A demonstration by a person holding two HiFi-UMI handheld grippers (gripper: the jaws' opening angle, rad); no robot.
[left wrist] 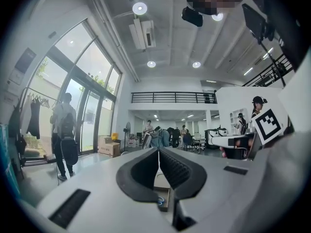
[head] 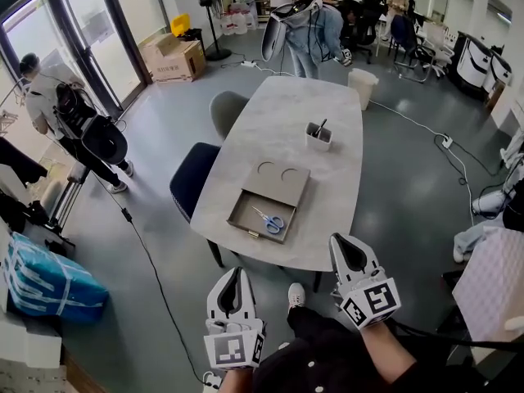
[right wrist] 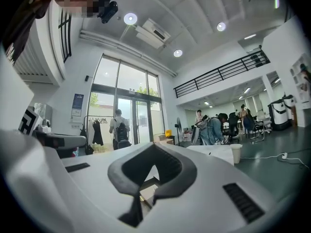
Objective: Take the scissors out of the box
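Observation:
Blue-handled scissors lie in the open grey box near the front edge of the pale table. Both grippers hang short of the table's near edge, pointing level toward it. My left gripper is shut with nothing in it, below and left of the box. My right gripper is shut and empty too, just right of the box's near corner. In the left gripper view the shut jaws frame the box, with a bit of blue scissors handle. In the right gripper view part of the box shows.
A white cup with a pen stands behind the box. A dark blue chair and a grey chair sit at the table's left side. A white bin stands at the far end. People stand by the glass doors and at the back.

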